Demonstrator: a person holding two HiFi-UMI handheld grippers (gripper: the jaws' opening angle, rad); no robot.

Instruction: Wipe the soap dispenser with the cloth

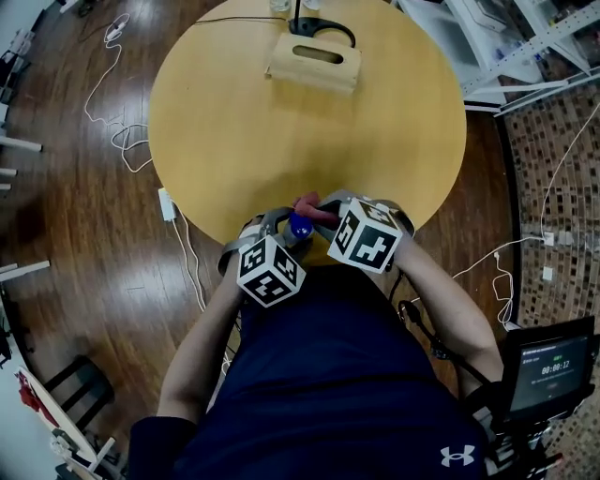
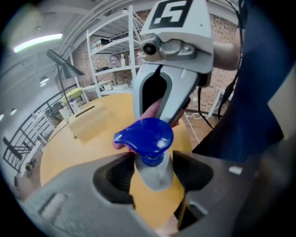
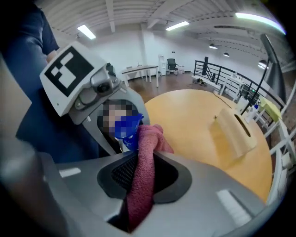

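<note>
The soap dispenser (image 1: pixel 300 226), a grey bottle with a blue pump head (image 2: pixel 144 136), hangs over the round table's near edge. My left gripper (image 1: pixel 292 234) is shut on its neck (image 2: pixel 155 175), one jaw on each side. The pink cloth (image 1: pixel 312 207) is clamped in my right gripper (image 1: pixel 321 210), which is shut on it. In the right gripper view the cloth (image 3: pixel 142 171) runs up between the jaws and its free end lies against the blue pump head (image 3: pixel 126 127). The two grippers face each other closely, and the cloth (image 2: pixel 151 111) shows just behind the pump.
A light wooden box with a slot (image 1: pixel 315 62) stands at the far side of the yellow round table (image 1: pixel 281 141), with a black lamp base (image 1: pixel 321 28) behind it. Cables trail over the wooden floor (image 1: pixel 117 141). A small screen (image 1: pixel 548 366) sits at my lower right.
</note>
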